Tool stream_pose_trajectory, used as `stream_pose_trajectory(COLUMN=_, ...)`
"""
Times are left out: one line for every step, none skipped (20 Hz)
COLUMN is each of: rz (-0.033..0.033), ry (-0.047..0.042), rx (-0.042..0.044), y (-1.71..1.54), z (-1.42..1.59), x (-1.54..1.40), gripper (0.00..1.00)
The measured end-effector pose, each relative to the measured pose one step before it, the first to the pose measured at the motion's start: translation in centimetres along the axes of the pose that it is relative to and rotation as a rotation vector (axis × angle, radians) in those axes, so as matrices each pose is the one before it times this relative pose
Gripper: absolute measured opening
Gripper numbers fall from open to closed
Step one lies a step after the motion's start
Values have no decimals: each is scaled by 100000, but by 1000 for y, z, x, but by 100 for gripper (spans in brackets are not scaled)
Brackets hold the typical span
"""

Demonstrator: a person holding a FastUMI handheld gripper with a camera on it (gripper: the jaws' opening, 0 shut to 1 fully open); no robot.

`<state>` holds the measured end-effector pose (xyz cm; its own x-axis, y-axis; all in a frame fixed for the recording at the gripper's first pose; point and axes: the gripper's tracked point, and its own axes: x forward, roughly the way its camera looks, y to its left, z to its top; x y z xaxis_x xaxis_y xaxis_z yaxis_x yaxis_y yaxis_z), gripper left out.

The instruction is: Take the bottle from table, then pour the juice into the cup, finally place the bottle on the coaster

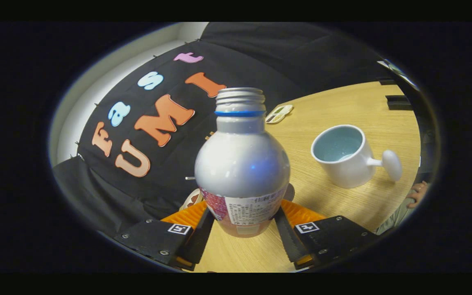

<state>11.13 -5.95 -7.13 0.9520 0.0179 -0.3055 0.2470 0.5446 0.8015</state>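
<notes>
While clamping 2 fingers (203, 229) of gripper (242, 235) on uncapped silver metal bottle (242, 164), standing upright: white ceramic cup (344, 157) lying beyond, rightward, apart.

Camera rides the claw (242, 229) — close, facing forward.

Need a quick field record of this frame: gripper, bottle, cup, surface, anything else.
gripper: fingers pressed on both sides of the bottle's lower body
bottle: silver, uncapped, blue ring under the threads, upright between the fingers
cup: white, pale blue inside, knobbed handle, on the table beyond the fingers, apart from the bottle
table: light wood
small device: far behind the bottle
person's hand: at the table edge past the cup
coaster: cannot tell
</notes>
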Motion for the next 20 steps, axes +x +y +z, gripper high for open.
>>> stream_pose_trajectory(rz=1049, ry=-123, rx=3512, y=295, z=293, x=8, gripper=77)
stream_pose_trajectory(rz=307, ry=-85, rx=3313, y=280, z=-19, x=185, gripper=77)
stream_pose_trajectory(rz=155, ry=269, rx=2797, y=82, z=5, x=273, gripper=77)
stream_pose_trajectory(rz=190, ry=364, rx=2420, y=123, z=-73, x=-36, gripper=77)
stream_pose_trajectory(rz=240, ry=33, rx=1726, y=178, z=-18, x=220, gripper=77)
stream_pose_trajectory(rz=-475, ry=840, rx=1674, y=-114, z=-160, x=67, gripper=77)
stream_pose_trajectory(rz=-383, ry=574, rx=1737, y=-105, z=-114, x=192, gripper=77)
stream_pose_trajectory(rz=-379, ry=863, rx=2088, y=43, z=-236, x=92, gripper=77)
stream_pose_trajectory(rz=79, ry=671, rx=2512, y=83, z=-143, x=205, gripper=77)
stream_pose_trajectory(rz=70, ry=935, rx=2107, y=106, z=-182, x=10, gripper=77)
stream_pose_trajectory(rz=208, ry=657, rx=1460, y=66, z=-217, x=-18, gripper=77)
stream_pose_trajectory(rz=-322, ry=464, rx=1248, y=10, z=-76, x=19, gripper=77)
stream_pose_trajectory(rz=5, ry=510, rx=941, y=117, z=-62, x=135, gripper=77)
stream_pose_trajectory(rz=-245, ry=335, rx=1668, y=243, z=25, x=68, gripper=77)
stream_pose_trajectory(rz=-95, ry=240, rx=2551, y=145, z=50, x=157, gripper=77)
stream_pose_trajectory(rz=242, ry=113, rx=2973, y=144, z=131, x=-123, gripper=77)
stream_pose_trajectory(rz=247, ry=35, rx=3117, y=243, z=126, x=14, gripper=77)
stream_pose_trajectory(rz=152, ry=199, rx=2687, y=139, z=-23, x=-53, gripper=77)
stream_pose_trajectory(rz=-13, ry=204, rx=2178, y=146, z=-22, x=151, gripper=77)
stream_pose_trajectory(rz=-381, ry=281, rx=1962, y=-178, z=-92, x=-19, gripper=77)
